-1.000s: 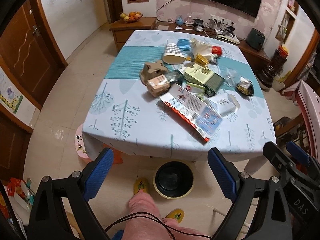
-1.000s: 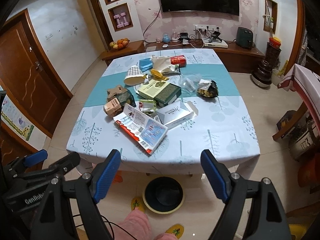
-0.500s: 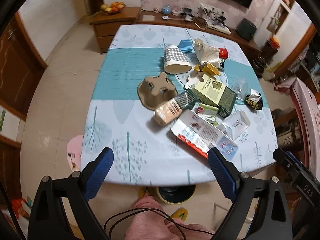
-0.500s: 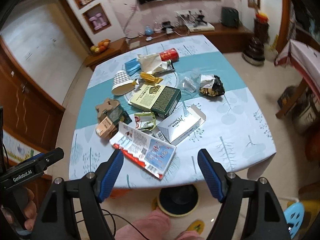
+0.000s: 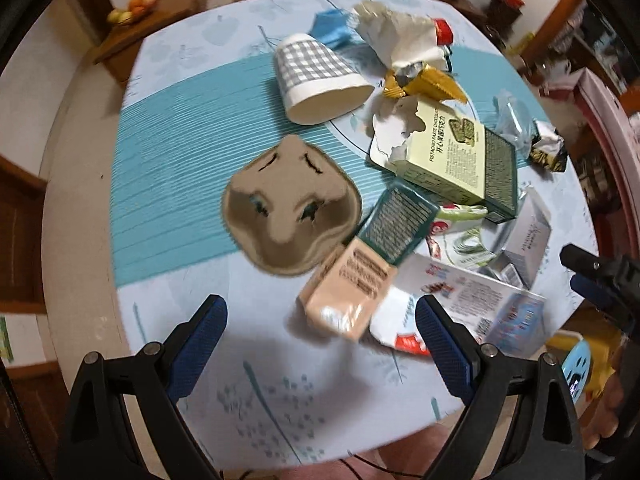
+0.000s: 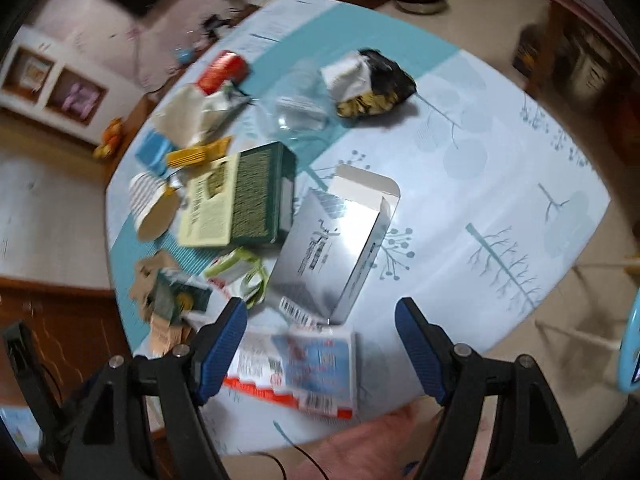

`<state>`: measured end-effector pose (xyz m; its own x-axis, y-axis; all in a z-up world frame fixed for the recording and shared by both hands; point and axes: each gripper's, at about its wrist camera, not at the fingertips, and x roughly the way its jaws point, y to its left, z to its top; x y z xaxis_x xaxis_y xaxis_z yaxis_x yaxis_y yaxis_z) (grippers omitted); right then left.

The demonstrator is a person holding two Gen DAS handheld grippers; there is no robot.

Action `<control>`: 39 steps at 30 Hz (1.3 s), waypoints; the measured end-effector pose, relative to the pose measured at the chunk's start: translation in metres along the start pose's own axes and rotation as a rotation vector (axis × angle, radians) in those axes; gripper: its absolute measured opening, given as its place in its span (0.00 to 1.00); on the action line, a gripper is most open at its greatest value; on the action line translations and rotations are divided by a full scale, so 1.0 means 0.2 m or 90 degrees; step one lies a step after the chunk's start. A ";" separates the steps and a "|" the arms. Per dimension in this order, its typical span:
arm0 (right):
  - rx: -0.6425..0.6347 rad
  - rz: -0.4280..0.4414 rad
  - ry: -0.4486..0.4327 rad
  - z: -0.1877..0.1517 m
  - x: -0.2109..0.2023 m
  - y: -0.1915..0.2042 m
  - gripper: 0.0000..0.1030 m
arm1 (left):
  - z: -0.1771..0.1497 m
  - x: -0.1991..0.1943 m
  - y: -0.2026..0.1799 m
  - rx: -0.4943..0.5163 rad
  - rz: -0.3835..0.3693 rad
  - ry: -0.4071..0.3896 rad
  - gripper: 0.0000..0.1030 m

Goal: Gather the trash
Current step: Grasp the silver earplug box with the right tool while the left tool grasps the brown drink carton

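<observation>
Trash lies heaped on the table [image 5: 280, 392]. In the left wrist view I see a brown pulp cup carrier [image 5: 292, 212], a checked paper cup [image 5: 320, 76] on its side, a green biscuit box [image 5: 452, 156] and a pink carton [image 5: 348, 292]. My left gripper [image 5: 322, 344] hangs open just above the pink carton, holding nothing. My right gripper [image 6: 322, 344] is open and empty above a flat red, white and blue box [image 6: 304, 364]. A silver box [image 6: 332, 248] lies just beyond it. A black snack bag [image 6: 368, 84] and a red can [image 6: 222, 68] lie farther back.
The table's near edge runs under both grippers, with a pink trouser leg [image 6: 372, 440] below it. A sideboard with a fruit bowl [image 5: 136, 8] stands behind the table. A blue stool [image 6: 632, 344] is at the right, and a wooden door [image 6: 60, 312] at the left.
Both grippers have come down and forward from beyond the table's edge to over the trash, and both have rolled. The round bin on the floor has dropped out of view.
</observation>
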<state>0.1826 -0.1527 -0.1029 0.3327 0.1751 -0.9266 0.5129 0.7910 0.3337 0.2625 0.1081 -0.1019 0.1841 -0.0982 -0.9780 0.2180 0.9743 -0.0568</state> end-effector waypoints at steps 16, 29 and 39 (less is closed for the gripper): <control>0.044 -0.107 0.017 0.13 0.32 0.12 0.75 | 0.09 0.19 -0.04 0.052 -0.012 0.055 0.81; 0.068 -0.116 -0.007 0.18 0.28 -0.01 0.65 | 0.07 0.23 0.00 0.042 -0.017 0.085 0.55; 0.048 -0.132 0.001 0.19 0.28 -0.10 0.65 | 0.06 0.31 -0.02 0.026 -0.026 0.094 0.48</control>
<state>0.2213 -0.1806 -0.1548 0.2126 0.0135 -0.9771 0.6286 0.7637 0.1473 0.2851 0.0964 -0.1595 0.0318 -0.1030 -0.9942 0.2618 0.9608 -0.0912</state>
